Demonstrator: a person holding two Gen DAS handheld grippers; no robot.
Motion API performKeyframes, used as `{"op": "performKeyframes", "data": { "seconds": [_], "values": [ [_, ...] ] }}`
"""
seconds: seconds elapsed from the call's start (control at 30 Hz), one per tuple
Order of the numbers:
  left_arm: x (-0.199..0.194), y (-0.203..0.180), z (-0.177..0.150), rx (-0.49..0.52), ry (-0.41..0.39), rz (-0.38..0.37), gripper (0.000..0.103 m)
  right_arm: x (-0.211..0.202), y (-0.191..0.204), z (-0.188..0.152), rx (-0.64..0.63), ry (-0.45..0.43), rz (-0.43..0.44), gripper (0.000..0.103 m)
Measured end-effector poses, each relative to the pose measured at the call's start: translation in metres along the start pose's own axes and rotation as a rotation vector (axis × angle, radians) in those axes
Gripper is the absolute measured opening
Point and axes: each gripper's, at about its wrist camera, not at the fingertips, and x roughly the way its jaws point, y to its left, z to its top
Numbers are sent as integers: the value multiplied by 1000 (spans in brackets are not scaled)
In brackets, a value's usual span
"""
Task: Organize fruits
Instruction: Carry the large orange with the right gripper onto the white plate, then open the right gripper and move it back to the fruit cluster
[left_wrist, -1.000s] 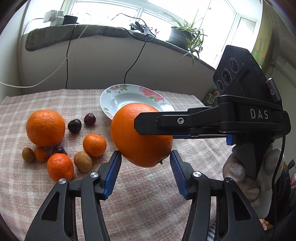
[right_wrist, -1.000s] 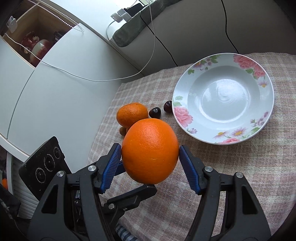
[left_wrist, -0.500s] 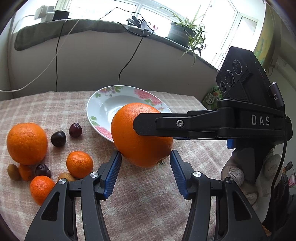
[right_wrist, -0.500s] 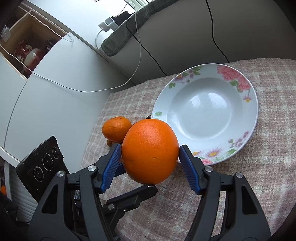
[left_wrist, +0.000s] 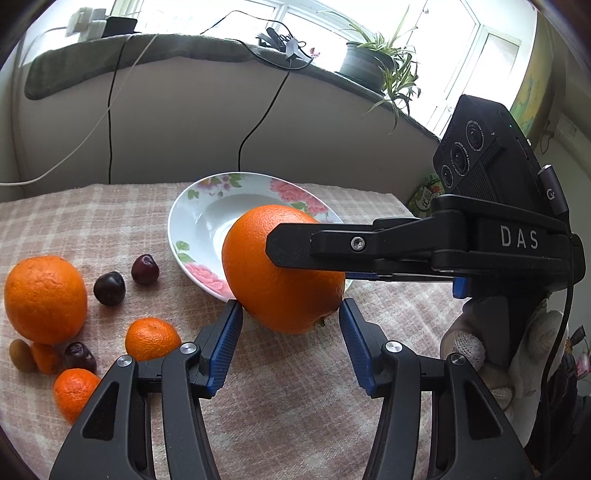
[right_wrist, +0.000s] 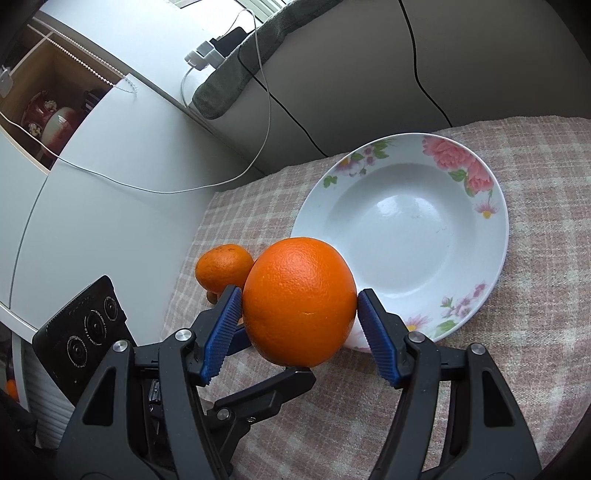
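Observation:
My right gripper (right_wrist: 299, 302) is shut on a large orange (right_wrist: 299, 299), its blue pads pressing both sides. It holds the fruit above the checked cloth, at the near rim of the flowered white plate (right_wrist: 491, 236). In the left wrist view the same orange (left_wrist: 280, 273) hangs in front of the plate (left_wrist: 192, 206), with a black finger of the right gripper (left_wrist: 369, 243) across it. My left gripper (left_wrist: 290, 308) stands open just below the orange, its pads apart from the fruit. One of its fingers (right_wrist: 266, 391) shows under the orange.
Loose fruit lies left of the plate: a second large orange (left_wrist: 44, 295), two tangerines (left_wrist: 152, 338), dark cherries (left_wrist: 109, 288) and a small brown fruit (left_wrist: 20, 354). A gloved hand (left_wrist: 476, 350) holds the right gripper. Cables hang from the sill; a white cabinet (right_wrist: 92, 184) stands beside the table.
Both grippers have moved together toward the plate, the right one carrying the orange. The plate now sits closer behind the orange in both views. Neither gripper's jaws changed.

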Motion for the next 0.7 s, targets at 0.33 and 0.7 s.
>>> {"op": "performKeyframes", "data": {
  "seconds": [0.33,0.7],
  "values": [
    [-13,1,3,16,-38,20,51,-22,-6,3,5,-88,-81,81],
    [-29,12,-6,8,-52,58,54,-42,-11,-6,-7,-140,-148,82]
  ]
}}
